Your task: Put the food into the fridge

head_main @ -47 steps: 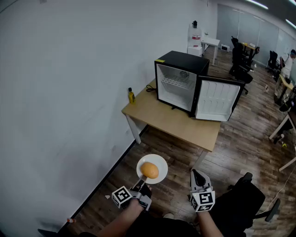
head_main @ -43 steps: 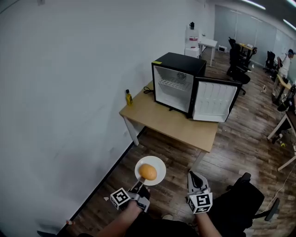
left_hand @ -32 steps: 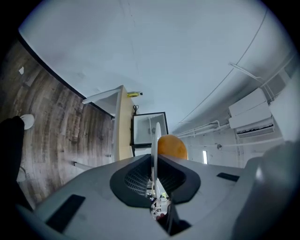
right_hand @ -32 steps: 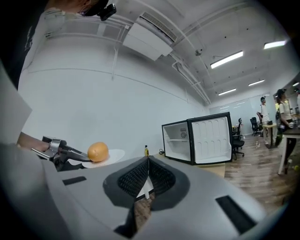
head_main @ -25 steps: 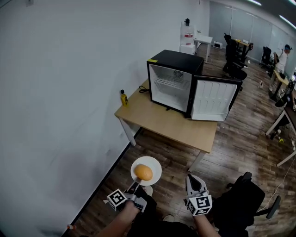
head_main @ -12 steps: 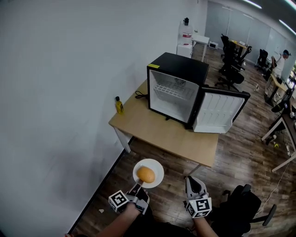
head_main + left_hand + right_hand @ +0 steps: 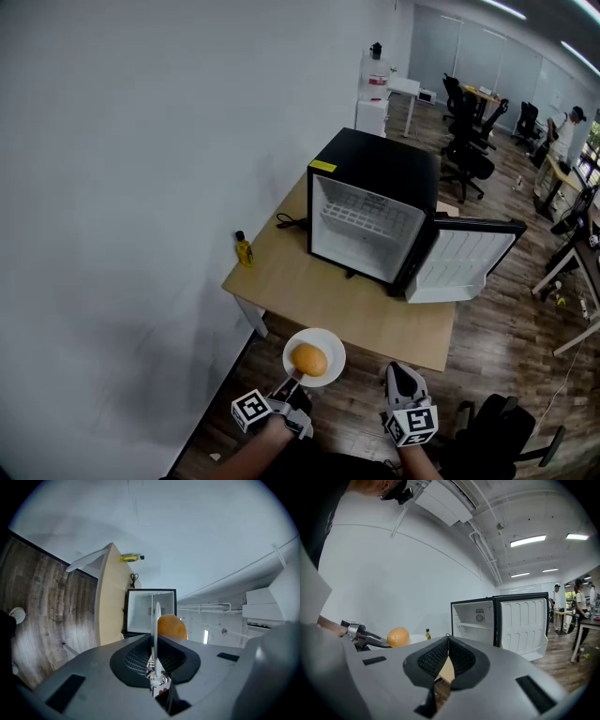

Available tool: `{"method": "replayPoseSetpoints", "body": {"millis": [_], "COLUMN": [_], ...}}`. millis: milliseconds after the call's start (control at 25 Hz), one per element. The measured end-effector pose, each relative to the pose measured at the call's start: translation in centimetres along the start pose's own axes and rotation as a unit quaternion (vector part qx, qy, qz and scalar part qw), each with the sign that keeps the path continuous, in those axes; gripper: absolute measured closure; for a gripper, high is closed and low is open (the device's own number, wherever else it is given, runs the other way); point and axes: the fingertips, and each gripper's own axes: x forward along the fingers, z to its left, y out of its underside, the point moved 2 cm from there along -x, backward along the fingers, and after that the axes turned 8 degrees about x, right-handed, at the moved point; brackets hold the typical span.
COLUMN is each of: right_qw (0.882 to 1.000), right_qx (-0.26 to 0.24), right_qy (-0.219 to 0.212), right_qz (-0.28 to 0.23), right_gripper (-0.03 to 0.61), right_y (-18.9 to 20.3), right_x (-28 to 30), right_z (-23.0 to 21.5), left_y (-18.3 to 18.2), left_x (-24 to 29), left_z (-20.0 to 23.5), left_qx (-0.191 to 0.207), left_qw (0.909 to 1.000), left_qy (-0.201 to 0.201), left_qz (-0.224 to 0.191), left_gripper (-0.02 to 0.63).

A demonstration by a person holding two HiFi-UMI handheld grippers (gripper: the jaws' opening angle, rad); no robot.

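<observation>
A round orange-brown food item (image 7: 309, 359) lies on a white plate (image 7: 327, 343). My left gripper (image 7: 292, 382) is shut on the plate's near rim and holds it level over the floor, just short of the wooden table (image 7: 300, 286). In the left gripper view the plate (image 7: 155, 616) shows edge-on between the jaws, with the food (image 7: 172, 626) on its right. A black mini fridge (image 7: 375, 187) stands on the table with its door (image 7: 464, 262) swung open to the right and its white inside bare. My right gripper (image 7: 403, 377) is shut and holds nothing.
A small yellow bottle (image 7: 244, 249) stands at the table's left edge by the white wall. A black office chair (image 7: 506, 427) is at my lower right. Further chairs (image 7: 469, 155) and desks fill the room behind the fridge, with a person (image 7: 569, 127) far right.
The table and fridge have come nearer and lower in the head view. The plate with the food stays in the left gripper; both grippers keep their places in front of me.
</observation>
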Motion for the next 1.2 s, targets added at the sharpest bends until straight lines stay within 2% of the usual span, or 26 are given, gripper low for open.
{"method": "replayPoseSetpoints", "body": {"millis": [200, 360, 600, 880, 1200], "right_qw": [1.000, 0.999, 1.000, 1.000, 0.999], "right_qx": [-0.006, 0.003, 0.007, 0.019, 0.013], "right_qy": [0.018, 0.034, 0.029, 0.017, 0.000], "right_qz": [-0.010, -0.011, -0.007, -0.008, -0.033], "right_gripper": [0.518, 0.518, 0.518, 0.518, 0.518], "right_y": [-1.3, -1.2, -1.3, -1.3, -3.9], "right_x": [3.6, 6.2, 9.5, 15.0, 22.2], "right_z": [0.4, 0.8, 0.8, -1.3, -4.3], "left_y": [-3.6, -5.7, -7.3, -9.3, -12.8], "left_x": [3.1, 5.3, 8.6, 13.1, 19.5], "left_z": [-0.2, -0.3, -0.8, -0.7, -1.6], "left_qx": [0.026, 0.027, 0.017, 0.017, 0.037], "left_qw": [0.9995, 0.9987, 0.9986, 0.9986, 0.9988], "left_qy": [-0.004, -0.002, 0.002, -0.005, 0.007], "left_qz": [0.020, 0.042, 0.051, 0.050, 0.032], "left_gripper": [0.581, 0.581, 0.581, 0.581, 0.581]}}
